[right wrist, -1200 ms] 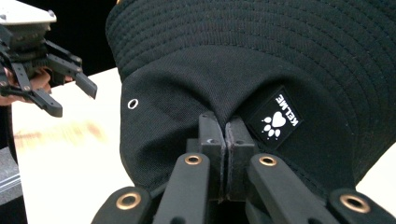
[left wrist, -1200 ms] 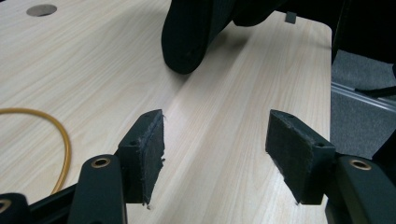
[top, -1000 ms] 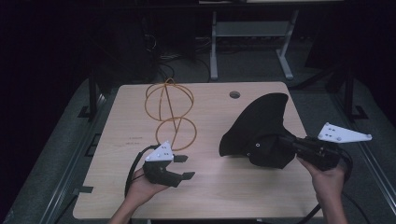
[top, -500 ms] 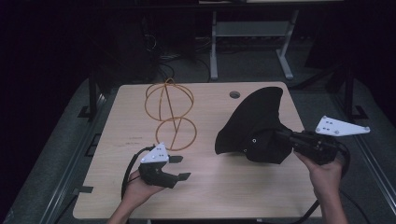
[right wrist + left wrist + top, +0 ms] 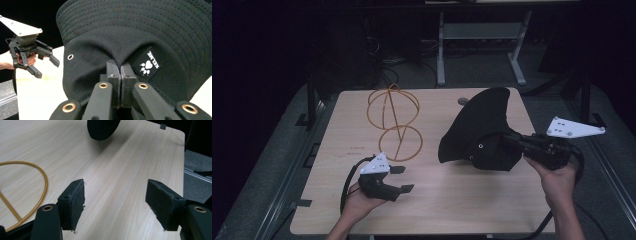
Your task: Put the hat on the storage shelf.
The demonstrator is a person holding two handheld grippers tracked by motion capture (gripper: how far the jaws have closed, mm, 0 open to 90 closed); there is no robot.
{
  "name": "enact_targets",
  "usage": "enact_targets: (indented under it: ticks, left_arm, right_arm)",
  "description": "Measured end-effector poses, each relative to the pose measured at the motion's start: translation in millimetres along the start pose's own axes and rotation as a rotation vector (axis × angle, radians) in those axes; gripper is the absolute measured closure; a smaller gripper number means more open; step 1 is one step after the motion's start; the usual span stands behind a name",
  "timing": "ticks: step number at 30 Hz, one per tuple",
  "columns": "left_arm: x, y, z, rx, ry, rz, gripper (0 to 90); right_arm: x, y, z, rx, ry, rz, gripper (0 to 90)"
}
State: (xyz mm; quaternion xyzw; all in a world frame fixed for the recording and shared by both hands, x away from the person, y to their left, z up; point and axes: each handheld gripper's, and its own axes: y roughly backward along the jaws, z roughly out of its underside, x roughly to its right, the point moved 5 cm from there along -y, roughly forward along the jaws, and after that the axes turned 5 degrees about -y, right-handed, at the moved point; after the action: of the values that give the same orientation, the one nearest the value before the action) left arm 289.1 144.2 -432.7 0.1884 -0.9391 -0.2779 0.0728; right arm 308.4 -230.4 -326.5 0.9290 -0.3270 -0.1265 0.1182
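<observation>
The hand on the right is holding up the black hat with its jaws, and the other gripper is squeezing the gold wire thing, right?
Not quite. The right gripper does pinch the black hat, but the left gripper squeezes nothing. The left gripper view shows its jaws apart over bare table, having just been opening, with the gold wire thing lying off to the side.

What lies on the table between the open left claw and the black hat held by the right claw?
Nothing: bare wood separates the left claw from the hat, seen in the high view. The gold wire stand sits off to the side.
</observation>
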Motion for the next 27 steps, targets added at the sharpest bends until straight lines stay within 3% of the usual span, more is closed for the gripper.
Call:
enact_targets:
  ticks: [13,27]
  left_arm:
    - [0.4,-1.6,4.2,-0.005,-0.01,-0.009,25.0]
    - [-0.6,-2.3,5.7,-0.006,-0.021,-0.019,24.4]
  right_arm:
    - [-7.9,-9.3,-19.5,-0.012,0.027,-0.011,88.3]
    - [-11.5,-25.2,-34.4,-0.027,0.037,-0.038,88.3]
